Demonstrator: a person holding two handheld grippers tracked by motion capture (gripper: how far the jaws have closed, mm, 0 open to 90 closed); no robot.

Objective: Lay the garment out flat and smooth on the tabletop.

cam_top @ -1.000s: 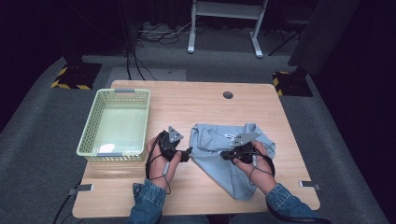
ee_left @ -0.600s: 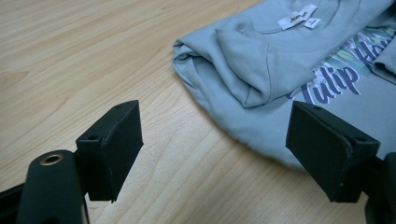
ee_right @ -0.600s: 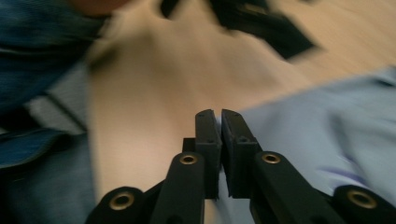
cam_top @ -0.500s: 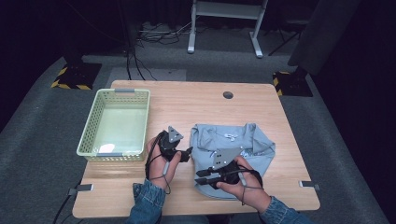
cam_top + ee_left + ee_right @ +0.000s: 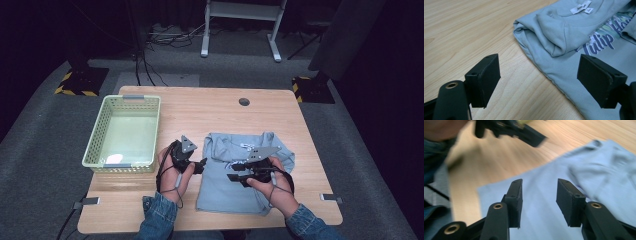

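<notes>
We have the right gripper (image 5: pixel 235 176) over the folded shirt (image 5: pixel 225 192), jaws just opening, nothing between; left gripper (image 5: pixel 201 165) wide apart at the shirt's left edge.

A light wooden table (image 5: pixel 150 210) with a round cable hole (image 5: pixel 244 101) stands on grey carpet (image 5: pixel 40 165) — the room beyond is dark. Yellow-black hazard tape (image 5: pixel 75 91) marks the floor; a white metal frame (image 5: pixel 242 22) and cables (image 5: pixel 170 35) lie behind.
</notes>
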